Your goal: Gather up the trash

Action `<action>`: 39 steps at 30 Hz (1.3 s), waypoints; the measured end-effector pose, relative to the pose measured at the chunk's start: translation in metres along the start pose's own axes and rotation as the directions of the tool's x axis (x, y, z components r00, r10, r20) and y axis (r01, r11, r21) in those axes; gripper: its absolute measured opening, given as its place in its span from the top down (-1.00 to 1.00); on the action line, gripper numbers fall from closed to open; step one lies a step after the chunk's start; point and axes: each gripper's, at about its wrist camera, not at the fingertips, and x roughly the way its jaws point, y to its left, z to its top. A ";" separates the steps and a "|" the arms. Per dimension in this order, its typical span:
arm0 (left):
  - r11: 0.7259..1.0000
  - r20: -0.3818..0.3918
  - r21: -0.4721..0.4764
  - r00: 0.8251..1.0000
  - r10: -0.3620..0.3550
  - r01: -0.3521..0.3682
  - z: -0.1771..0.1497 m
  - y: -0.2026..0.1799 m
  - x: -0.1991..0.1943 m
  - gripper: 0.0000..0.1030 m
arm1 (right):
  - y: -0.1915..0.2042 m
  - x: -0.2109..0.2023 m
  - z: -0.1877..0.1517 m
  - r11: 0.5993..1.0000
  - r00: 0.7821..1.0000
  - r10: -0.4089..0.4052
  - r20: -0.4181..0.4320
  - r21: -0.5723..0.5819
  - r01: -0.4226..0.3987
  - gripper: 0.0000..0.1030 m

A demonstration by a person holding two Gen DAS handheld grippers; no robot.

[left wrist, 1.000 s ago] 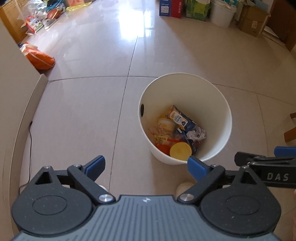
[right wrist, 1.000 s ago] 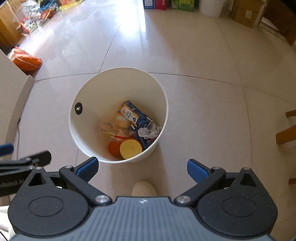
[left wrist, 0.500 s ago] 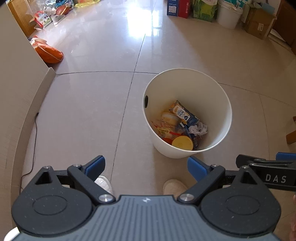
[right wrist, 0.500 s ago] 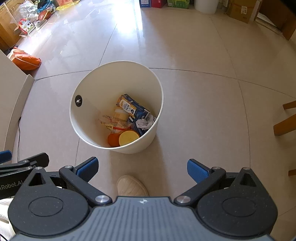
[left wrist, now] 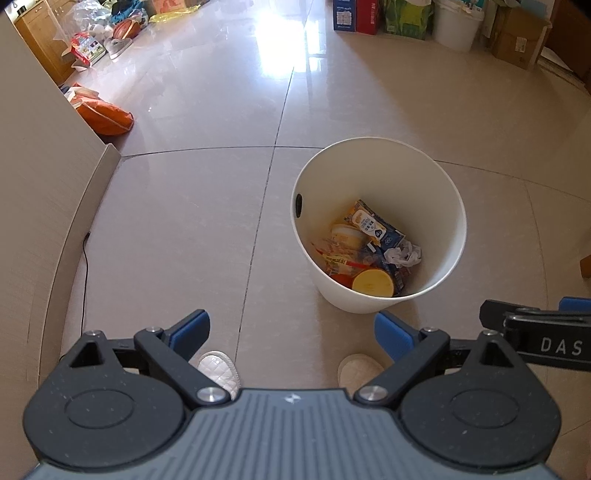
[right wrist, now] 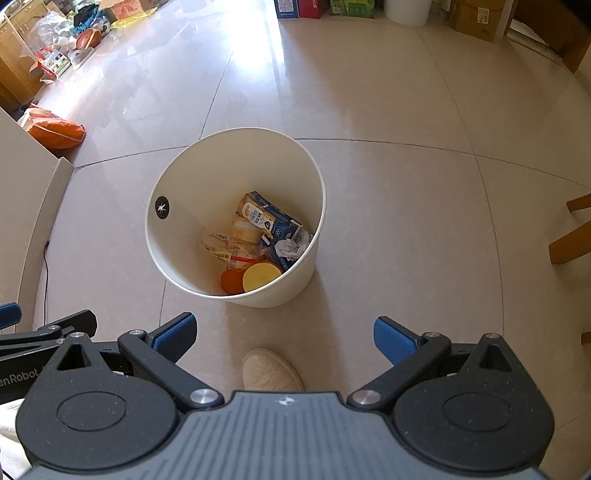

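A white round bin (left wrist: 454, 206) (right wrist: 173, 177) stands on the tiled floor. Inside lie a blue and yellow carton (left wrist: 373, 225) (right wrist: 267, 218), a crumpled tissue (left wrist: 402, 254) (right wrist: 291, 245), a yellow lid (left wrist: 371, 282) (right wrist: 260, 277), an orange piece (right wrist: 232, 280) and clear wrappers (left wrist: 334, 258) (right wrist: 225, 251). My left gripper (left wrist: 291, 330) is open and empty, above the floor, with the bin ahead to its right. My right gripper (right wrist: 284, 334) is open and empty too, the bin just ahead to its left. Each gripper shows at the edge of the other's view.
A person's slippers (left wrist: 218, 371) (left wrist: 360, 369) (right wrist: 271, 371) stand on the floor below the grippers. A beige cabinet side (left wrist: 33, 177) runs along the left with a black cable (left wrist: 85, 273). An orange bag (left wrist: 107, 118) lies beyond. Boxes and a white bucket (left wrist: 456, 26) line the far wall. Wooden chair legs (right wrist: 570, 236) at right.
Both grippers have pulled back and up from the bin, which now looks smaller and farther away. The person's slippers have come further into view. Both stay open.
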 end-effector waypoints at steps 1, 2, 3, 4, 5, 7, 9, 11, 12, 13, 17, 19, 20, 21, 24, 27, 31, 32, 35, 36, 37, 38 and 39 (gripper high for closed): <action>1.000 0.001 0.000 1.000 0.000 0.000 0.000 0.000 -0.001 -0.86 | 0.000 -0.001 0.000 1.000 1.000 0.002 0.001 0.001 -0.002 -1.00; 1.000 0.002 0.001 1.000 0.001 -0.001 0.001 -0.001 -0.001 -0.86 | 0.000 0.000 0.001 1.000 1.000 0.004 0.002 0.001 -0.004 -1.00; 1.000 0.001 0.003 1.000 0.000 0.000 0.001 -0.001 -0.001 -0.86 | 0.000 -0.001 0.001 1.000 1.000 0.003 0.002 0.003 -0.003 -1.00; 1.000 0.001 0.003 1.000 -0.001 0.001 0.001 -0.001 -0.002 -0.86 | 0.000 -0.001 0.001 1.000 1.000 0.003 0.003 0.004 -0.003 -1.00; 1.000 0.000 0.002 1.000 -0.002 0.002 0.001 -0.001 -0.002 -0.86 | 0.000 -0.002 0.001 1.000 1.000 0.005 0.004 0.006 -0.005 -1.00; 1.000 -0.001 0.004 1.000 0.000 0.000 0.002 0.000 -0.002 -0.86 | -0.001 -0.002 0.002 1.000 1.000 0.008 0.003 0.011 -0.008 -1.00; 1.000 -0.003 0.005 1.000 0.005 -0.005 0.003 0.000 -0.002 -0.86 | 0.000 -0.002 0.002 1.000 1.000 0.009 0.003 0.013 -0.009 -1.00; 1.000 -0.004 0.005 1.000 0.003 -0.003 0.003 0.000 -0.002 -0.86 | 0.000 -0.002 0.003 1.000 1.000 0.009 0.002 0.011 -0.009 -1.00; 1.000 -0.004 0.005 1.000 0.004 -0.004 0.003 0.000 -0.002 -0.86 | 0.000 -0.001 0.003 1.000 1.000 0.009 0.002 0.009 -0.009 -1.00; 1.000 -0.005 0.005 1.000 0.005 -0.005 0.003 0.000 -0.002 -0.86 | 0.001 -0.001 0.003 1.000 1.000 0.009 0.001 0.008 -0.009 -1.00; 1.000 -0.007 0.008 1.000 0.006 -0.006 0.003 -0.001 -0.003 -0.86 | 0.002 0.001 0.003 1.000 1.000 0.010 -0.003 0.007 -0.010 -1.00; 1.000 -0.009 0.006 1.000 0.009 -0.008 0.004 -0.001 -0.003 -0.86 | 0.002 0.000 0.004 1.000 1.000 0.012 -0.002 0.012 -0.012 -1.00; 1.000 -0.010 0.009 1.000 0.007 -0.007 0.004 -0.001 -0.003 -0.86 | 0.002 0.000 0.004 1.000 1.000 0.011 -0.002 0.013 -0.011 -1.00; 1.000 -0.009 0.009 1.000 0.008 -0.008 0.004 -0.001 -0.004 -0.86 | 0.002 0.000 0.003 1.000 1.000 0.012 -0.001 0.014 -0.012 -1.00; 1.000 -0.006 0.009 1.000 0.010 -0.010 0.004 -0.001 -0.005 -0.86 | 0.002 -0.001 0.004 1.000 1.000 0.017 0.000 0.018 -0.017 -1.00; 1.000 -0.003 0.007 1.000 0.012 -0.012 0.004 -0.001 -0.007 -0.86 | 0.002 -0.002 0.004 1.000 1.000 0.017 0.001 0.019 -0.017 -1.00; 1.000 -0.001 0.010 1.000 0.014 -0.014 0.005 -0.001 -0.009 -0.86 | 0.002 -0.003 0.004 0.999 1.000 0.024 0.002 0.028 -0.024 -1.00; 1.000 -0.001 0.012 1.000 0.013 -0.013 0.004 -0.002 -0.009 -0.86 | 0.002 -0.003 0.003 0.999 1.000 0.023 0.004 0.029 -0.023 -1.00; 1.000 0.002 0.012 1.000 0.014 -0.014 0.005 -0.002 -0.011 -0.86 | 0.002 -0.004 0.003 0.999 1.000 0.025 0.005 0.030 -0.025 -1.00; 1.000 0.002 0.011 1.000 0.015 -0.015 0.005 -0.001 -0.011 -0.86 | 0.002 -0.005 0.003 0.999 1.000 0.026 0.008 0.032 -0.027 -1.00; 1.000 0.002 0.011 1.000 0.015 -0.015 0.005 -0.001 -0.012 -0.86 | 0.002 -0.005 0.003 0.999 1.000 0.027 0.008 0.033 -0.027 -1.00; 1.000 0.002 0.012 1.000 0.013 -0.013 0.005 -0.001 -0.012 -0.86 | 0.002 -0.005 0.004 0.999 1.000 0.026 0.007 0.033 -0.027 -1.00; 1.000 0.003 0.011 1.000 0.013 -0.013 0.005 -0.001 -0.012 -0.86 | 0.002 -0.005 0.003 0.999 1.000 0.026 0.007 0.033 -0.026 -1.00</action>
